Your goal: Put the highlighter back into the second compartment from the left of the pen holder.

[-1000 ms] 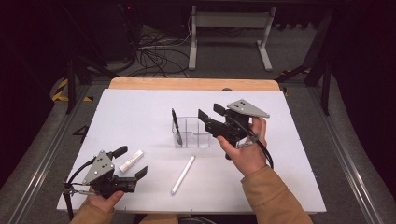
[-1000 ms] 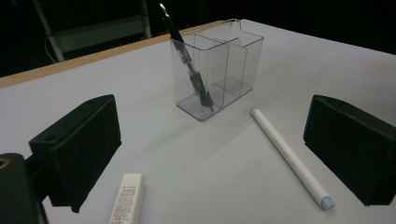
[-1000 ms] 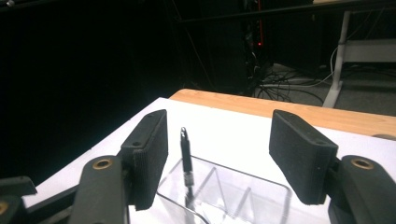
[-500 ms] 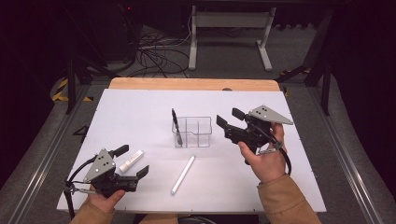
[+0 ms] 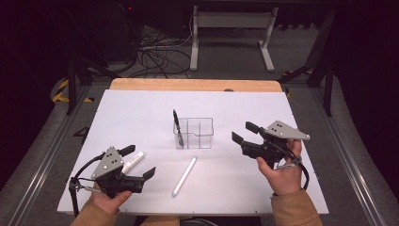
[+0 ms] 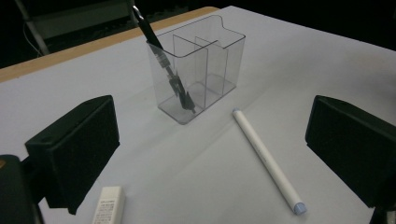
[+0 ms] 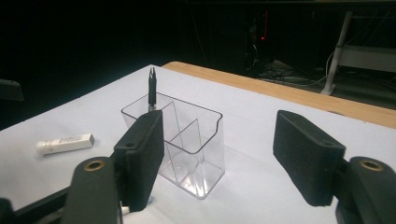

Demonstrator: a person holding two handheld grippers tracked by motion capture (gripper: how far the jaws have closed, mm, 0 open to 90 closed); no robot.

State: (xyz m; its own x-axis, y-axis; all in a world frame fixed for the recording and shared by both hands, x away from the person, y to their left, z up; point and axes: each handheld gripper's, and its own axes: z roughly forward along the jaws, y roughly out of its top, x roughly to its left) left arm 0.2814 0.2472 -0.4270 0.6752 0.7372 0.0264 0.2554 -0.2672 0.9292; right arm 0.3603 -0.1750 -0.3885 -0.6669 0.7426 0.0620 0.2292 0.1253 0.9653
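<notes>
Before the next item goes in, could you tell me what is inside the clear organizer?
A black pen leans in one end compartment of the organizer. The other compartments look empty. The walls are clear, so nothing seems hidden.

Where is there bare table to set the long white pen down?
Free: the white table behind the clear three-slot plastic holder, and its right edge. Crowded: the front, around the long white pen, small white eraser stick and left gripper.

No legible text or labels.
</notes>
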